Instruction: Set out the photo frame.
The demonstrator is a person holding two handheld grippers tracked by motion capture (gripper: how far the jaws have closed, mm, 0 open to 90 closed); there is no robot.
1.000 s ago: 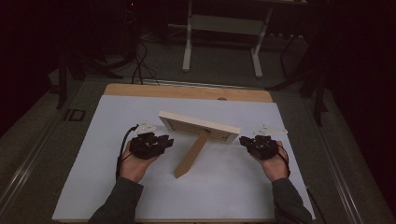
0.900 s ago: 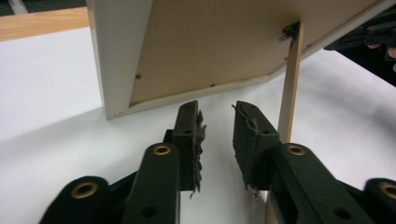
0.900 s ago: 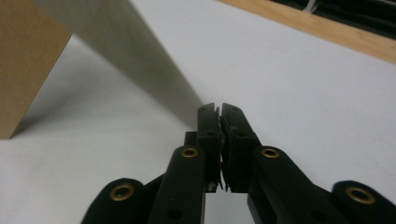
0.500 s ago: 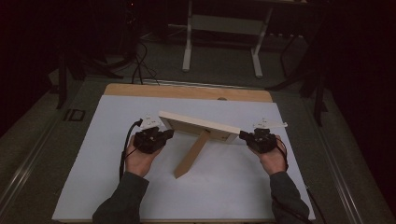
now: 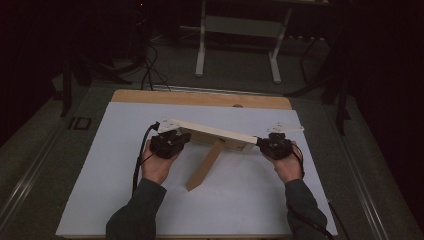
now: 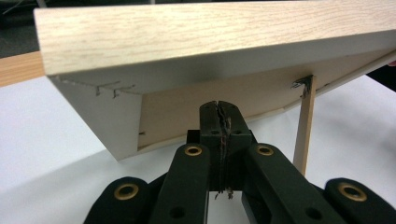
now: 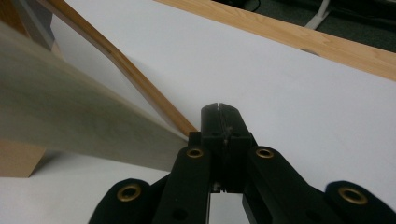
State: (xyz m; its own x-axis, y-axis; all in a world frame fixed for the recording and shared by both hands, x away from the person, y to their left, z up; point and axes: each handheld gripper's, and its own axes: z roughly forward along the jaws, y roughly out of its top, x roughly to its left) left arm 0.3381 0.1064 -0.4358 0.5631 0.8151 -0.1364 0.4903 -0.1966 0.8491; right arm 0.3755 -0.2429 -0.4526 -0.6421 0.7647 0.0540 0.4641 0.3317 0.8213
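Observation:
A light wooden picture frame (image 5: 210, 131) leans on its brown back strut (image 5: 205, 165) on the white board (image 5: 90, 200), back side toward me. My left gripper (image 5: 176, 136) is shut, its tips under the frame's left end. In the left gripper view the closed jaws (image 6: 218, 109) point at the frame's backing under the top rail (image 6: 210, 42), with the strut (image 6: 303, 130) to the right. My right gripper (image 5: 261, 142) is shut at the frame's right end. In the right gripper view its tips (image 7: 218, 112) sit beside the blurred frame (image 7: 70, 116) and a brown wooden strip (image 7: 126, 70).
The white board lies on a wooden tabletop whose far edge (image 5: 200, 98) shows beyond it. Behind the table stand the white legs of a desk (image 5: 202, 45), and cables (image 5: 150, 65) lie on the dark floor. Open board stretches in front of the frame.
Both hands have moved forward, bringing the grippers from beside the frame up against its two ends. The frame's left end has shifted slightly to the left.

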